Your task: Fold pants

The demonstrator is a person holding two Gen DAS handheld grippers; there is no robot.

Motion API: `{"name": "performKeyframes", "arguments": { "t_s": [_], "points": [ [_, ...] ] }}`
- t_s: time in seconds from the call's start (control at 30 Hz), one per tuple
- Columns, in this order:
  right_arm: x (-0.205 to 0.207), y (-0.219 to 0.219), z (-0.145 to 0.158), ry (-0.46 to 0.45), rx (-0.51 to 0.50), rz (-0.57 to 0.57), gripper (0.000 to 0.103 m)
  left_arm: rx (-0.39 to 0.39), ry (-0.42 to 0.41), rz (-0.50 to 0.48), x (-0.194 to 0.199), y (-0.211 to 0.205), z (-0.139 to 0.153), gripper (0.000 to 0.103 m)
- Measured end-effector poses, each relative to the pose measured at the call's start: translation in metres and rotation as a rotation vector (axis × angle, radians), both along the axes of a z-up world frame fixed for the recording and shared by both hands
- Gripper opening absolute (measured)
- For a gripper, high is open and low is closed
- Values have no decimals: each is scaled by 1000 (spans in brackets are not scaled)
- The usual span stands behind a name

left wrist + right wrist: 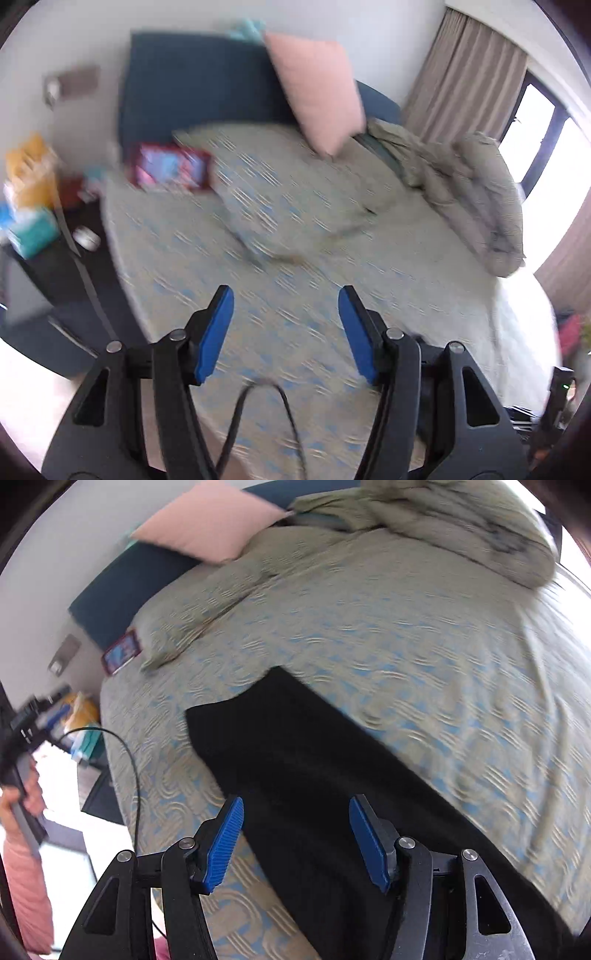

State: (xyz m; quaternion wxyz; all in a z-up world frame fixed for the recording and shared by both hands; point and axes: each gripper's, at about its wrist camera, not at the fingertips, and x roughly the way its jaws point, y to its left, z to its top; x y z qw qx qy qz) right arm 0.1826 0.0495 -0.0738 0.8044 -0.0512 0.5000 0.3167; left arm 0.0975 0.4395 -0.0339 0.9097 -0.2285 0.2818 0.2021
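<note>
Right hand-held gripper [295,840] spread over black pants [295,760]; left hand-held gripper [286,330] spread, seemingly only bedspread [295,295] there

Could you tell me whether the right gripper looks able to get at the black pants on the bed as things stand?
Probably yes: the right gripper is open above the flat black fabric pants, with nothing between them.

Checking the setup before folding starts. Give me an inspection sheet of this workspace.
Surface: bed with patterned cover, largely bare.
Job's things: black pants lying flat on the bed, under the right claw.
Clutter: pink pillow, patterned pillow, bunched duvet, red tablet.
Grippers: left claw open, empty, above bare cover; right claw open, empty.
Cables: black cable beside the bed edge.
Surroundings: cluttered nightstand, curtains, bright window.
</note>
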Motion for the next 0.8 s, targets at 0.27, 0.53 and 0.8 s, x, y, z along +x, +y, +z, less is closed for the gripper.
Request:
{"name": "performKeyframes", "arguments": {
  "t_s": [0.27, 0.53, 0.8],
  "points": [
    [-53, 113, -41, -286, -256, 250, 63, -392, 167, -376, 60, -66, -99, 59],
    [12, 42, -18, -89, -110, 63, 64, -651, 259, -590, 111, -149, -156, 58],
    [121, 41, -30, 123, -72, 151, 72, -706, 211, -511, 138, -150, -174, 58]
  ]
}}
